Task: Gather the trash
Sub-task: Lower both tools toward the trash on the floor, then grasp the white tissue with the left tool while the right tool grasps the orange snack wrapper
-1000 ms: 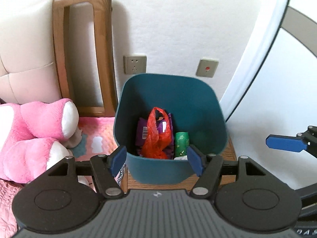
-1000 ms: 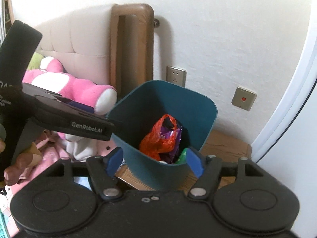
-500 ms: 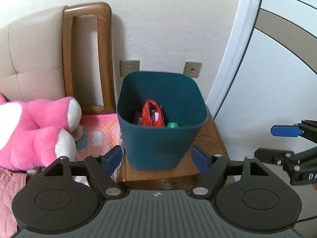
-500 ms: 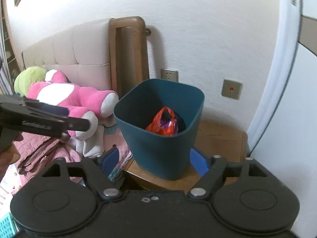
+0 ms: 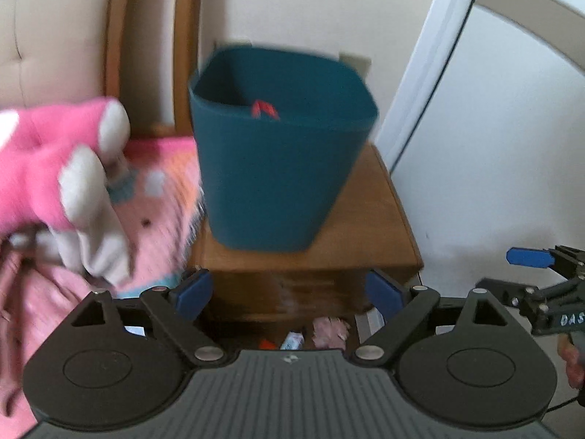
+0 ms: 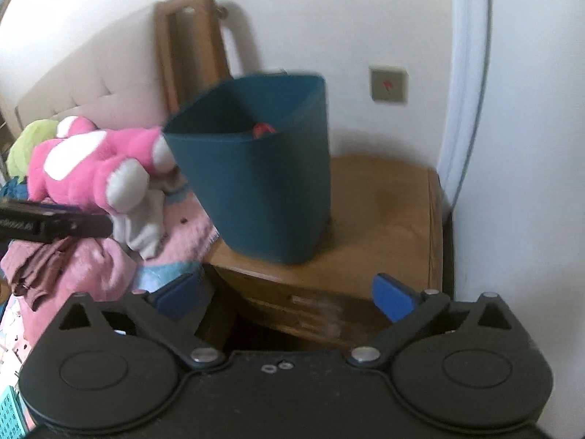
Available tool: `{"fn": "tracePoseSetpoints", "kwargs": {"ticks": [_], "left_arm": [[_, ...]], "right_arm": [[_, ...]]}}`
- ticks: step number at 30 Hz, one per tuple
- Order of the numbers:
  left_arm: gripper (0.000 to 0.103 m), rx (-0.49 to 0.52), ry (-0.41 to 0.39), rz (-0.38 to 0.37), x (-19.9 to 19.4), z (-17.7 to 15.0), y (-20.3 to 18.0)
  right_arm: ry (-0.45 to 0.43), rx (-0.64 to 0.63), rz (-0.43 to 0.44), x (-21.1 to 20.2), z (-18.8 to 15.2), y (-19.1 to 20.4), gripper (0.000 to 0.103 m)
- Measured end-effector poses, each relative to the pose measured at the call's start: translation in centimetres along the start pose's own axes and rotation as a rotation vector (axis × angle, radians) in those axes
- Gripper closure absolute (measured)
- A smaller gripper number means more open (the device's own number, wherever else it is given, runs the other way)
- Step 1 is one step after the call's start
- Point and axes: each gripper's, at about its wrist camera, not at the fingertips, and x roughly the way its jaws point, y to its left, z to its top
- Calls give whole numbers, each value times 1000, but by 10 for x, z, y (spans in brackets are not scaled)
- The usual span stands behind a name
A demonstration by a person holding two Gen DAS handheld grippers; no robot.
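A dark teal bin point(image 5: 281, 168) point(image 6: 263, 183) stands on a wooden bedside table point(image 5: 369, 219) point(image 6: 387, 212). Only the tip of a red plastic bag point(image 5: 264, 109) point(image 6: 264, 130) shows above its rim. My left gripper point(image 5: 290, 291) hangs in front of the table, below the bin, its jaws opening with nothing between them. My right gripper point(image 6: 289, 298) is likewise in front of the table edge, jaws opening wide and empty. Small scraps of trash point(image 5: 321, 331) lie low down under the table front, between the left fingers. The right gripper also shows in the left wrist view point(image 5: 530, 259).
A pink plush toy point(image 5: 55, 168) point(image 6: 91, 168) lies on pink bedding point(image 5: 153, 212) left of the table. A wooden bed frame point(image 5: 186, 36) and padded headboard stand behind. White wall and a door frame point(image 5: 431, 58) are at right. A wall switch point(image 6: 388, 84) is behind the bin.
Both grippers have pulled back and sunk from above the bin to in front of the table. Both sets of jaws have widened. The bin's contents have dropped out of sight behind its rim.
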Motion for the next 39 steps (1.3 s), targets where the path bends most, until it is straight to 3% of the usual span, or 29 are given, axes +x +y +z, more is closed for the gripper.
{"fn": "tracePoseSetpoints", "kwargs": {"ticks": [11, 16, 21, 32, 39], "left_arm": [[11, -68, 240, 3, 155, -97, 1], [11, -26, 299, 56, 233, -151, 2], [11, -55, 382, 69, 311, -212, 9], [11, -78, 535, 92, 480, -335, 9], [11, -115, 592, 105, 556, -377, 22]], "right_arm": [[93, 46, -70, 107, -87, -54, 0], [144, 76, -73, 176, -133, -73, 0], [218, 73, -73, 256, -193, -87, 2], [386, 161, -108, 422, -318, -133, 18], [455, 136, -109, 499, -371, -149, 27]]}}
